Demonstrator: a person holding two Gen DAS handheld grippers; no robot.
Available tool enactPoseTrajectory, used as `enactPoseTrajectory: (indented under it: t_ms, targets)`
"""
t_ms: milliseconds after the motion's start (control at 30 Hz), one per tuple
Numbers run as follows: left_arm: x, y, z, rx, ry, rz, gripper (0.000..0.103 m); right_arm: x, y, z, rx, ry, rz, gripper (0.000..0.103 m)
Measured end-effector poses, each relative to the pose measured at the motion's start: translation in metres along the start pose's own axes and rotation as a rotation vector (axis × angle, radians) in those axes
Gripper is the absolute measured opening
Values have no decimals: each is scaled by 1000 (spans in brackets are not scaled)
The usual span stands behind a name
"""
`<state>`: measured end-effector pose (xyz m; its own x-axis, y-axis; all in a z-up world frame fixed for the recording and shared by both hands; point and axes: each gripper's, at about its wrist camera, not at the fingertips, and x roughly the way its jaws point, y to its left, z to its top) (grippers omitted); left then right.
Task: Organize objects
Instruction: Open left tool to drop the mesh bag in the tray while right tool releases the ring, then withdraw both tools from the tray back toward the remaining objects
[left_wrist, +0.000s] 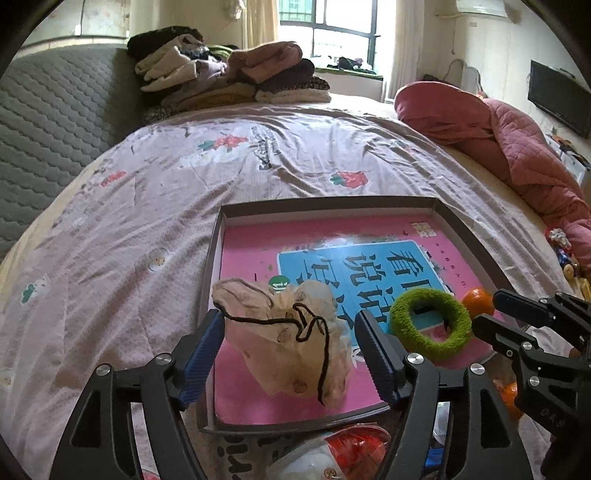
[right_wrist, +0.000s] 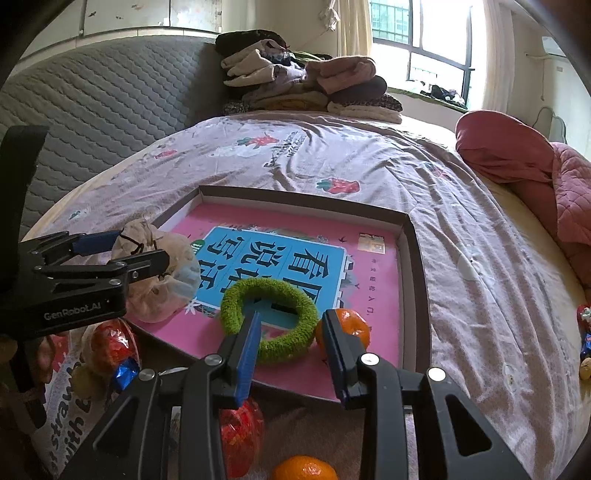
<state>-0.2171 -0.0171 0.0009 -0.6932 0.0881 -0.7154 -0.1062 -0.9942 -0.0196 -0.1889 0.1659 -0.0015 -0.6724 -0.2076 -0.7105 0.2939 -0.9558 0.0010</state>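
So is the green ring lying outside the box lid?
No, the green ring lies inside the box lid, on its pink base beside an orange.

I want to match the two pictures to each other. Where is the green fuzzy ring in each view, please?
Left wrist view: the green fuzzy ring lies lower right, on the pink book in the tray, right of the beige pouch.
Right wrist view: the ring is low centre, with one finger of the right gripper inside its hole.
Shared landmark: the orange beside the ring.
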Motion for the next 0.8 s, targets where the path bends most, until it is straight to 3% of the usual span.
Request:
enactPoseTrajectory:
  t_ms: [167,367,800]
  targets:
    - [-10,-2,0,9,-23,2,75,-5,-3,1,12,-12,-1,35]
    - [-20,-2,-2,2,-40,-9,77,-10,-3,2,17,-28,0,49]
    - [-46,3,-11,-13,-77,-31,78,-23,-12,3,39,-56,-6,54]
